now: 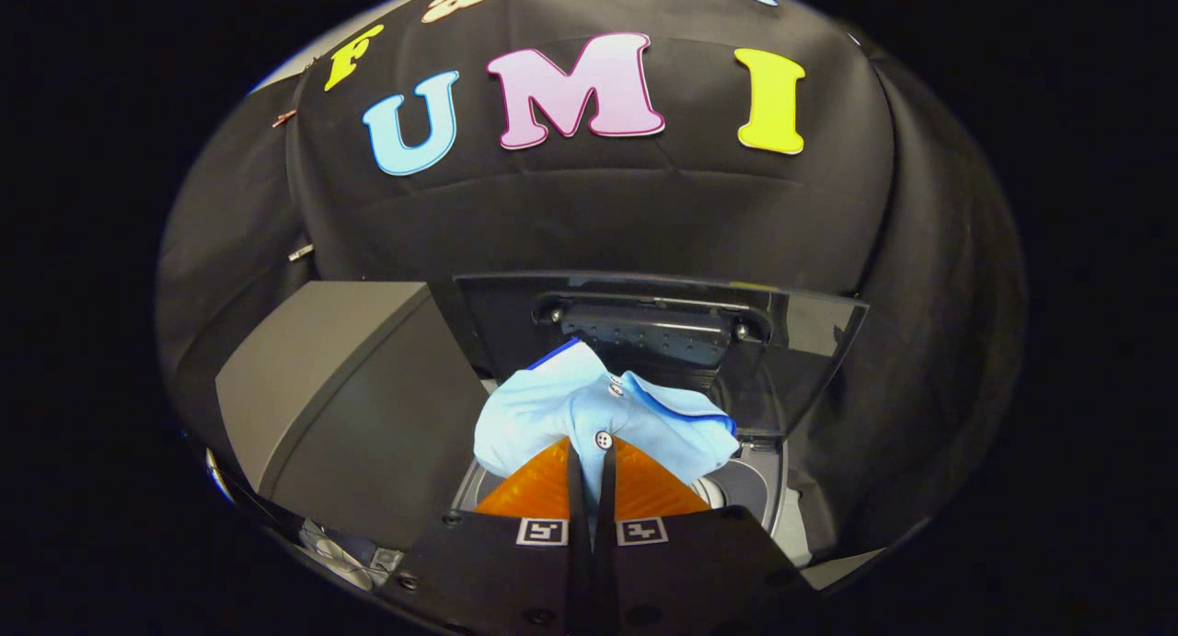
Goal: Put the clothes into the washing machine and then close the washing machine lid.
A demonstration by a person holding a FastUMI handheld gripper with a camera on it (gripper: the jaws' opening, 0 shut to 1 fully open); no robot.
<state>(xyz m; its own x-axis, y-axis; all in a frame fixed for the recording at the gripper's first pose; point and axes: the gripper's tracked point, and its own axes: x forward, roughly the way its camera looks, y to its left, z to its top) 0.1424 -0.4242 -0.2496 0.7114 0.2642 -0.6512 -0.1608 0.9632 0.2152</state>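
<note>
Over the washing machine (368,406), tongs (590,456) pinch bunched shirt (552,410), collar pointing ahead.

The gripper (591,454) has its orange fingers (538,489) pinched on a light blue shirt (552,410). It hangs over the washing machine (359,415) — lid (810,341) upright at the far side.

Ahead of me a black cloth wall (589,213) closes off the booth, hanging in soft folds and creased across its middle, with more of the same dark cloth draped down both sides. At the upper left, past the cloth's edge, I see a thin strip of pale surface (294,61), and a small metal clip (300,251) sits on the cloth lower on that side. The light is even and dim, giving the fabric only a faint sheen.
</note>
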